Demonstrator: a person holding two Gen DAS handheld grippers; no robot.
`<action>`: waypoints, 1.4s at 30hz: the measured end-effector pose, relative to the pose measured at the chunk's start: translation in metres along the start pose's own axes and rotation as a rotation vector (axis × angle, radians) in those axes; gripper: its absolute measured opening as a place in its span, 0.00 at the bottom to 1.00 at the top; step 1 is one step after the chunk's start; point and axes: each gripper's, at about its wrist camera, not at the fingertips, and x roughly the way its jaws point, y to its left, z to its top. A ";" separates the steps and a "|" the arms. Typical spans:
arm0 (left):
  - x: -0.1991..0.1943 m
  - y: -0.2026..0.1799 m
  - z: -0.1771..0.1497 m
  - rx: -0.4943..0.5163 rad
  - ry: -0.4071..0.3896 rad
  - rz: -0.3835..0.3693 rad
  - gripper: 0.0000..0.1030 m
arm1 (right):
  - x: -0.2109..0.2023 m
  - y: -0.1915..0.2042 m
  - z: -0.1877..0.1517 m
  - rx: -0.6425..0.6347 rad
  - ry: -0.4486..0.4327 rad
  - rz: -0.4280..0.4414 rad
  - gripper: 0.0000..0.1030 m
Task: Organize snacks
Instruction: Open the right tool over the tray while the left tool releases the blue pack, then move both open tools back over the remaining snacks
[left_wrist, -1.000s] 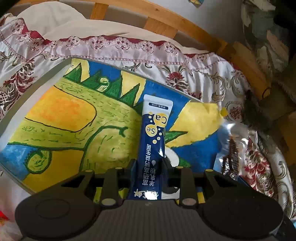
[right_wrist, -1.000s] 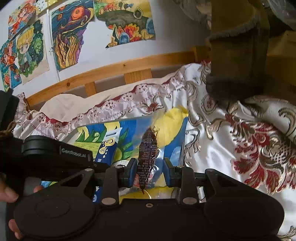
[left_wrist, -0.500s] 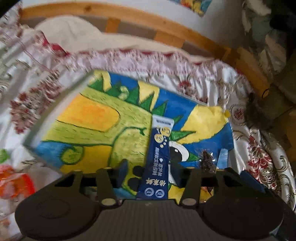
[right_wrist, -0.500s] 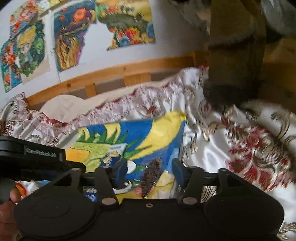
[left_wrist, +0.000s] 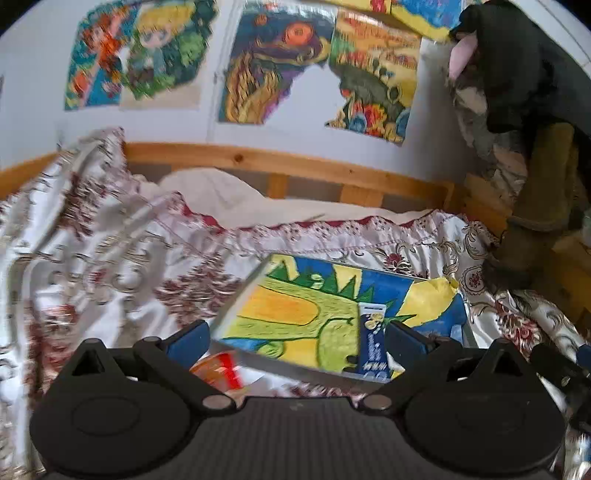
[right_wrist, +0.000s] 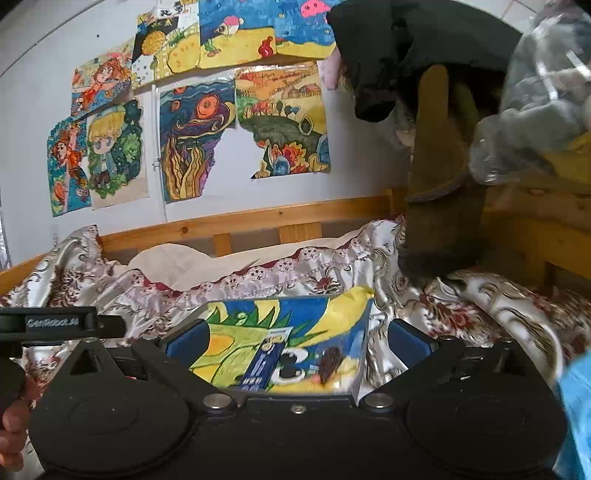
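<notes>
A dark blue stick sachet (left_wrist: 373, 343) lies flat on the painted dinosaur board (left_wrist: 291, 314), which rests on the bed. My left gripper (left_wrist: 297, 338) hangs above and short of the board. Its jaws are opening wide and nothing is gripped between them. In the right wrist view the same sachet (right_wrist: 264, 362) lies beside a dark snack in a clear wrapper (right_wrist: 330, 363) on the board (right_wrist: 314, 314). My right gripper (right_wrist: 297, 339) is also drawn back, with its jaws opening and nothing pressed between the pads. The left gripper's body (right_wrist: 55, 323) shows at the left, held by a hand (right_wrist: 11, 417).
An orange-red packet (left_wrist: 221, 369) lies on the patterned satin bedspread (left_wrist: 110, 266) off the board's near left corner. A wooden bed rail (right_wrist: 258, 218) and a wall with drawings stand behind. Hanging clothes (right_wrist: 439, 184) crowd the right. Something blue (right_wrist: 576, 406) is at the right edge.
Both grippers let go, the left of the blue sachet and the right of the dark snack. They spread their jaws wide and pulled back and upward. Both items now lie on the board.
</notes>
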 end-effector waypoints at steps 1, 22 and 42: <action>-0.010 0.003 -0.004 0.008 -0.007 -0.001 0.99 | -0.011 0.002 -0.002 -0.002 -0.005 -0.004 0.99; -0.143 0.042 -0.090 0.105 0.119 0.076 1.00 | -0.137 0.034 -0.053 0.058 0.153 -0.036 0.99; -0.176 0.064 -0.091 0.053 0.217 0.126 0.99 | -0.158 0.067 -0.050 0.074 0.273 -0.003 0.99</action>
